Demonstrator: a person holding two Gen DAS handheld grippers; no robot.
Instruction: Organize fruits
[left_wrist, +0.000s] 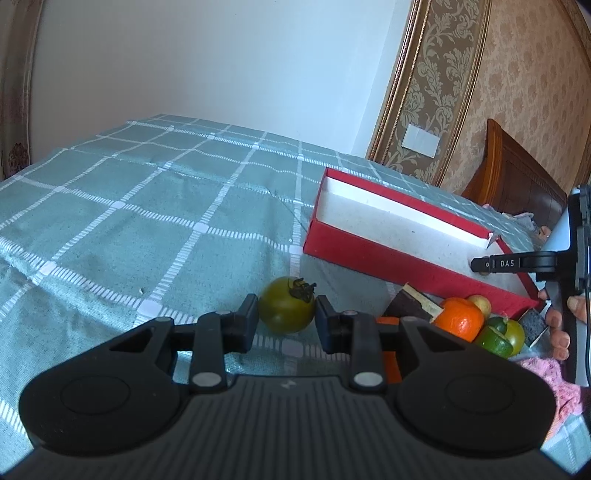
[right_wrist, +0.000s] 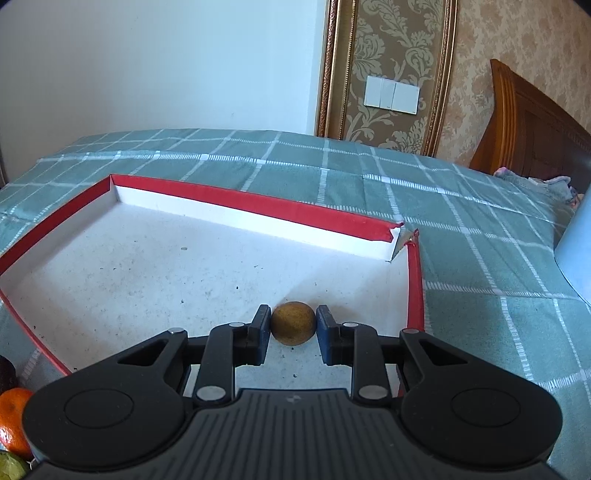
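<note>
Our left gripper (left_wrist: 286, 320) clamps round olive-green stemmed tomato (left_wrist: 286, 310) | our right gripper (right_wrist: 293, 329) clamps small tan-brown round fruit (right_wrist: 293, 323) near red cardboard tray (right_wrist: 414, 280)'s right wall

A green tomato (left_wrist: 287, 311) is gripped between the fingers (left_wrist: 246, 325) of the left gripper (left_wrist: 286, 319) above a checked bedspread (left_wrist: 147, 221). A red box (left_wrist: 388, 266) and mixed fruits (left_wrist: 476, 325) are seen alongside; the right gripper (left_wrist: 480, 265) is seen inside the box.
</note>
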